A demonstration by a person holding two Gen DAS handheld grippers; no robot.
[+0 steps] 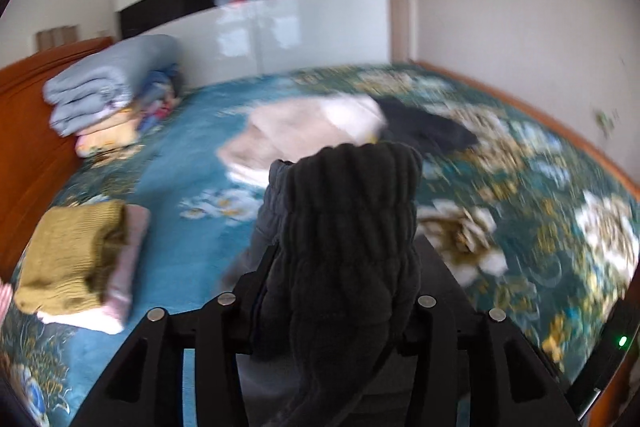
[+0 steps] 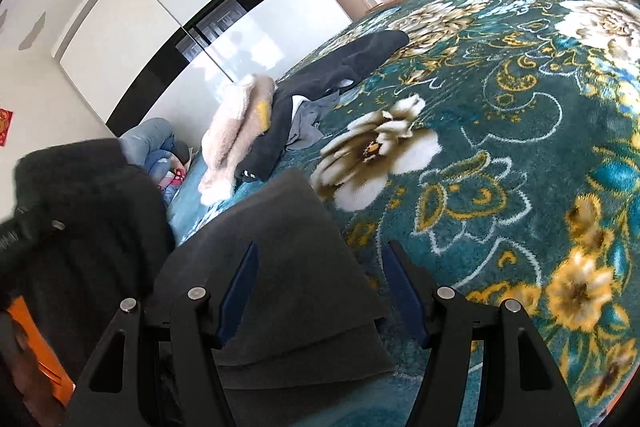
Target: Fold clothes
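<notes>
A dark grey fleece garment [image 1: 348, 227] with a ribbed band stands bunched up in the left wrist view. My left gripper [image 1: 344, 263] is shut on it, and the cloth hides the fingertips. In the right wrist view the rest of this garment [image 2: 280, 267] lies flat and folded on the bed. My right gripper [image 2: 320, 247] hovers over it, open, with a blue pad [image 2: 240, 287] on each side of the cloth. The lifted end of the garment [image 2: 92, 195] hangs at the left of that view.
The bed carries a teal floral blanket [image 2: 500, 147]. A beige fluffy sweater [image 1: 304, 131] and a black garment [image 1: 424, 127] lie loose further off. An olive knit on pink cloth [image 1: 76, 251] forms a folded stack at the left. Folded blue blankets [image 1: 104, 79] rest against the orange headboard [image 1: 24, 131].
</notes>
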